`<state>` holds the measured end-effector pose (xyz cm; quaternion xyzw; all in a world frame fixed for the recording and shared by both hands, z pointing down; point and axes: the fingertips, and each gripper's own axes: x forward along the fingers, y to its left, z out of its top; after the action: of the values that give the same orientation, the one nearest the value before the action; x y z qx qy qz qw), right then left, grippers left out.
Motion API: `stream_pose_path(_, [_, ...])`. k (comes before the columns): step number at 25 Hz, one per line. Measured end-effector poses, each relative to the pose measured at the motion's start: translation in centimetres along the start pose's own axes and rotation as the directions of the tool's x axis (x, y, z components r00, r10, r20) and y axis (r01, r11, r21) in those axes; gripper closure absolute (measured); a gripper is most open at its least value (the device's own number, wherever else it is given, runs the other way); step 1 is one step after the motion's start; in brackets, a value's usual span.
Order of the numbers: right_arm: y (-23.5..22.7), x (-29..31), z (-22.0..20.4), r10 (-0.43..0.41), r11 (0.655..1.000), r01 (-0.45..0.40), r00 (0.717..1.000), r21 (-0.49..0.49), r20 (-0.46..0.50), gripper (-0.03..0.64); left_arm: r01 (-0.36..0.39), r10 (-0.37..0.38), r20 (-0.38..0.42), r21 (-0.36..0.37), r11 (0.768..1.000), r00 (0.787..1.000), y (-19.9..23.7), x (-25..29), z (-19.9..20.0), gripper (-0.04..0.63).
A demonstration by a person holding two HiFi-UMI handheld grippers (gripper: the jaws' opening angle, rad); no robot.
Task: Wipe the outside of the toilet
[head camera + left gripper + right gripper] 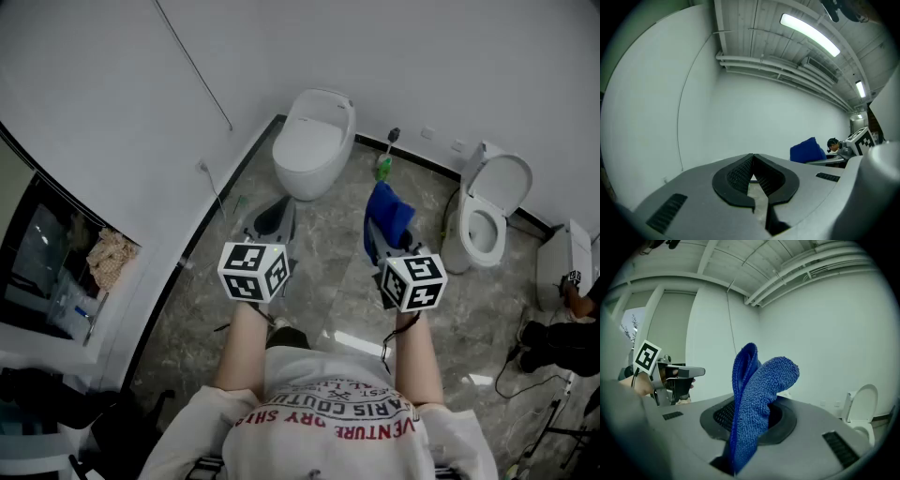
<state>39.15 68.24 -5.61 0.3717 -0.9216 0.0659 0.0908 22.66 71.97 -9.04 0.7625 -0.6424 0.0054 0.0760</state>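
A white toilet (314, 141) with its lid down stands against the wall ahead of me. In the head view both grippers hover over the marble floor, short of it. My left gripper (279, 211) is shut with nothing between its jaws; in the left gripper view its pads (740, 176) meet at the tip. Clamped in my right gripper (377, 230) is a blue microfibre cloth (387, 214), which stands up folded out of the jaws. The right gripper view shows the cloth (757, 390) up close, pinched in my right gripper (750, 408). The cloth (807, 151) also shows in the left gripper view.
A second toilet (487, 211) with its seat up stands to the right, also seen as the open toilet (860, 411). A green brush holder (384, 167) sits between the two. A shelf with a rag (111, 255) is at left. Another person (572, 323) crouches at the right edge among cables.
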Motion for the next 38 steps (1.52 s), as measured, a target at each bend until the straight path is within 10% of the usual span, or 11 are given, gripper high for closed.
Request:
stream_pose_path(23, [-4.3, 5.1, -2.5, -0.038, 0.998, 0.040, 0.998, 0.040, -0.045, 0.545, -0.016, 0.013, -0.061, -0.048, 0.999, 0.998, 3.3, 5.9, -3.4, 0.588])
stream_pose_path(38, [-14.7, 31.0, 4.3, -0.129, 0.979, 0.134, 0.991, 0.156, -0.043, 0.545, -0.001, -0.002, -0.060, -0.052, 0.999, 0.998, 22.2, 29.2, 1.9, 0.588])
